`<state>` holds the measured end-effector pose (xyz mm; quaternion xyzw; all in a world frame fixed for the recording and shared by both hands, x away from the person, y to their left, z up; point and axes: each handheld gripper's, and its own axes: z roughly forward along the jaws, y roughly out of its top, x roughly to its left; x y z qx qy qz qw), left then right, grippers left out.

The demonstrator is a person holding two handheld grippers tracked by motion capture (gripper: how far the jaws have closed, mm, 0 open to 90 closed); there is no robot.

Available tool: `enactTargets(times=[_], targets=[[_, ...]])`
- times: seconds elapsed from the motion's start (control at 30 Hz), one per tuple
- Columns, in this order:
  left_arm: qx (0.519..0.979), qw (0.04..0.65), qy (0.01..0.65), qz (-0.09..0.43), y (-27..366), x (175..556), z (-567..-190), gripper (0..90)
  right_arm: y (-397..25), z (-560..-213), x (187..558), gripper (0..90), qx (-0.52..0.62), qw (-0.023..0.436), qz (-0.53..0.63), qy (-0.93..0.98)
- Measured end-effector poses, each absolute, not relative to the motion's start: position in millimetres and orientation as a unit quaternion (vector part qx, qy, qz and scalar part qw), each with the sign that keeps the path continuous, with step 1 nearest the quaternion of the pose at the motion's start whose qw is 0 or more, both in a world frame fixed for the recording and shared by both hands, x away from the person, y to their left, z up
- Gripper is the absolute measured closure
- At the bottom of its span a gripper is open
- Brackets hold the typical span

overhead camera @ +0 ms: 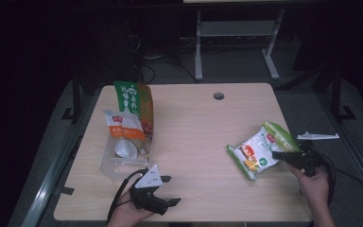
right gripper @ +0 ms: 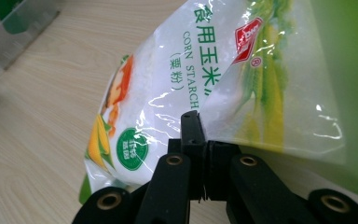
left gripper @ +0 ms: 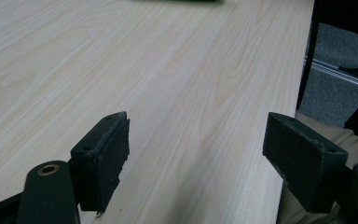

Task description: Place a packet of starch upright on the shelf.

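Right fingers (right gripper: 200,140): clamped on the edge of the corn starch bag (overhead camera: 255,151), its body hanging beyond them, low over the counter (overhead camera: 198,137).
Left fingers (left gripper: 100,158): spread wide, empty, near the clear bin (overhead camera: 123,158).
Progress: two packets binned; bag gripped, apparently still to be carried leftward.

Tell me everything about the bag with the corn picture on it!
The corn starch bag is shiny, crinkly plastic, white with green edges, yellow corn pictures, a red logo and a round green badge. It looks full and sealed. It sits on the right side of the wooden table, tilted, one end lifted. The right tongs are shut on its edge.
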<state>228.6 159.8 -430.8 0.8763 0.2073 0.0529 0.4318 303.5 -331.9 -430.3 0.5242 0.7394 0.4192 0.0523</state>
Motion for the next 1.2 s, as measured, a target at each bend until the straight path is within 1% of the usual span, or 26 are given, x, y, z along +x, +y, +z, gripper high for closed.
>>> enactTargets(times=[0.33, 0.6, 0.77, 0.83, 1.03, 1.2], targets=[[0.875, 0.434, 0.207, 0.055, 160.4, 228.7, -429.9, 22.7, -309.6, -404.0, 301.8, 89.0, 0.474, 0.070, 0.424, 0.769], [0.874, 0.435, 0.207, 0.054, 159.6, 228.1, -430.2, 23.2, -294.6, -392.3, 298.1, 89.2, 0.429, 0.078, 0.432, 0.789], [0.874, 0.436, 0.207, 0.054, 159.7, 228.3, -430.0, 23.2, -284.4, -386.5, 296.2, 89.0, 0.408, 0.096, 0.418, 0.806], [0.875, 0.435, 0.206, 0.055, 159.7, 228.3, -429.9, 23.2, -282.4, -385.5, 296.0, 88.6, 0.402, 0.094, 0.418, 0.809], [0.875, 0.435, 0.205, 0.058, 159.6, 228.6, -429.7, 23.2, -278.5, -383.7, 298.3, 85.2, 0.403, 0.090, 0.420, 0.808], [0.876, 0.434, 0.204, 0.057, 159.0, 228.2, -429.6, 23.2, -274.2, -385.0, 302.2, 78.5, 0.408, 0.086, 0.417, 0.808]])
